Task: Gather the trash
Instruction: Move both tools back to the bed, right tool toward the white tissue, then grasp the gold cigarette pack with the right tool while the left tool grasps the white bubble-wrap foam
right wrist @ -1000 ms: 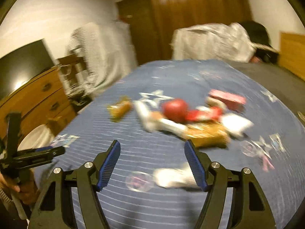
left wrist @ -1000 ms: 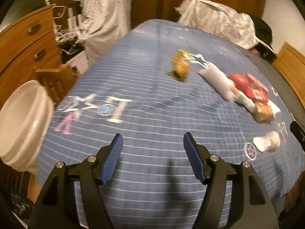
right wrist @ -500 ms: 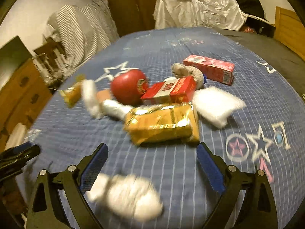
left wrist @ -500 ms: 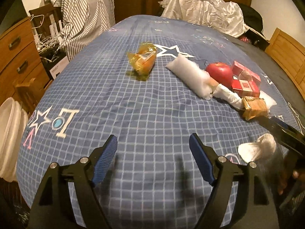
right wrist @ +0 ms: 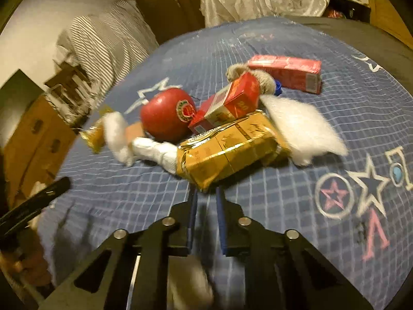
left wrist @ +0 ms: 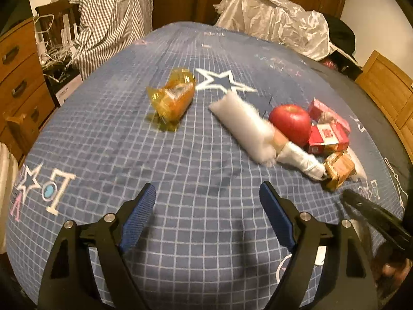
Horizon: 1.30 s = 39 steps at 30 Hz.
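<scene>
A blue checked bedspread [left wrist: 206,155] carries the litter: an orange wrapper [left wrist: 171,98], a white pouch [left wrist: 245,129], a rolled tissue [left wrist: 299,157], a gold pack [left wrist: 338,168] and red cartons [left wrist: 327,134] beside a red apple [left wrist: 290,122]. My left gripper [left wrist: 206,187] hovers over bare cloth short of them, its jaws opening with nothing between. My right gripper [right wrist: 206,192] is shut just before the gold pack [right wrist: 227,149]; only cloth shows between its pads. A crumpled white wad [right wrist: 188,281] shows blurred under the roots of its fingers. Whether it is pinched is unclear.
A wooden dresser [left wrist: 18,77] and a white tub [left wrist: 5,186] stand off the bed's left side. Striped cloth [left wrist: 113,18] hangs at the back left, and a silvery sheet [left wrist: 273,18] is heaped at the far end. A wooden bed frame [left wrist: 387,85] lies on the right.
The right jaws have gone from wide apart to shut, and the white wad that lay between them now sits under the fingers' roots. Both grippers moved closer to the pile. The left jaws widened.
</scene>
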### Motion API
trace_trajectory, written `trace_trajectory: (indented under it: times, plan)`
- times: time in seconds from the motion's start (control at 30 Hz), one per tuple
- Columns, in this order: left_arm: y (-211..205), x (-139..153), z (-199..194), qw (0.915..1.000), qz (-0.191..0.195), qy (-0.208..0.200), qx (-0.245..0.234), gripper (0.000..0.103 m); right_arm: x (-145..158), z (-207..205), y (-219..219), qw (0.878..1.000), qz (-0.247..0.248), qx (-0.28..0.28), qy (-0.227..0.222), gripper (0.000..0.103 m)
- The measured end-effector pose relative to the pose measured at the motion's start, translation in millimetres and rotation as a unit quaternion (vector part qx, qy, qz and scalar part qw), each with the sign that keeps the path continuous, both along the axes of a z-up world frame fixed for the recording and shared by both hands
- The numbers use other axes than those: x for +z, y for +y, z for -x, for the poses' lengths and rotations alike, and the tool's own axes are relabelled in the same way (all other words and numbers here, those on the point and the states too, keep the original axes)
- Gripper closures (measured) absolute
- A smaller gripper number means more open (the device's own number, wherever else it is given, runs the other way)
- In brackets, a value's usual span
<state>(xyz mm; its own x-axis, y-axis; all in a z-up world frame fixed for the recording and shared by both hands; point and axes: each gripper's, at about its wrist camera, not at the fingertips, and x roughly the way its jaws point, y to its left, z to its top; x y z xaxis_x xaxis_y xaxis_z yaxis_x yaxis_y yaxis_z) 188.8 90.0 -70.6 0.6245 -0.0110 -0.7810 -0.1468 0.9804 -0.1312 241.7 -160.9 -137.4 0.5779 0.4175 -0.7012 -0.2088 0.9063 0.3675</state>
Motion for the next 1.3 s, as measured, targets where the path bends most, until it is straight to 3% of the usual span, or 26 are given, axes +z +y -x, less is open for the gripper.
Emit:
trace_trajectory:
  times: [0.1,0.17,0.23,0.27,0.37,0.43,0.53,0.6,0.63,0.73,0.83,0.87,1.0,1.2,1.3]
  plan:
    - [2,-11,-2,0.9998,0.008,0.018,0.003,0.024,16,19,-12,0.999,0.012,0.039,-0.027,0.085]
    - [4,-16,-2,0.9996,0.012,0.026,0.006,0.024,30,23,-12,0.994,0.060,0.068,-0.054,0.042]
    - [4,-18,-2,0.9995,0.013,0.029,0.007,0.024,43,14,-2,0.977,0.137,0.129,-0.101,0.022]
    - [4,-17,-2,0.9995,0.013,0.028,0.007,0.024,44,7,1,0.967,0.174,0.150,-0.115,0.022]
    - [6,-18,-2,0.9995,0.013,0.028,0.007,0.022,37,-19,19,0.913,0.303,0.235,-0.137,0.022]
    - [10,-20,-3,0.9993,0.015,0.032,0.011,0.021,25,-27,35,0.851,0.393,0.309,-0.157,0.022]
    - [16,-23,-7,0.9988,0.024,0.038,0.018,0.021,10,-29,50,0.783,0.460,0.379,-0.177,0.026]
    - [17,-23,-12,0.9987,0.027,0.038,0.019,0.021,2,-35,55,0.775,0.464,0.396,-0.166,0.043]
    - [17,-22,-14,0.9987,0.029,0.038,0.018,0.021,-6,-42,58,0.777,0.463,0.400,-0.149,0.062]
    - [13,-20,-19,0.9987,0.033,0.036,0.010,0.021,-13,-45,59,0.786,0.461,0.379,-0.160,0.065]
    - [10,-16,-22,0.9988,0.037,0.033,0.004,0.021,3,-32,47,0.824,0.411,0.348,-0.174,0.069]
    - [10,-15,-23,0.9986,0.042,0.033,0.002,0.021,9,-24,44,0.832,0.399,0.342,-0.178,0.072]
    - [6,-4,-36,0.9973,0.070,0.023,-0.002,0.021,42,25,21,0.879,0.326,0.292,-0.187,0.075]
    - [-8,2,-83,0.9948,0.100,0.004,0.017,0.021,55,93,-15,0.950,0.210,0.197,-0.125,0.075]
    - [-13,-12,-112,0.9922,0.121,0.020,0.023,0.024,46,121,-28,0.971,0.160,0.149,-0.095,0.075]
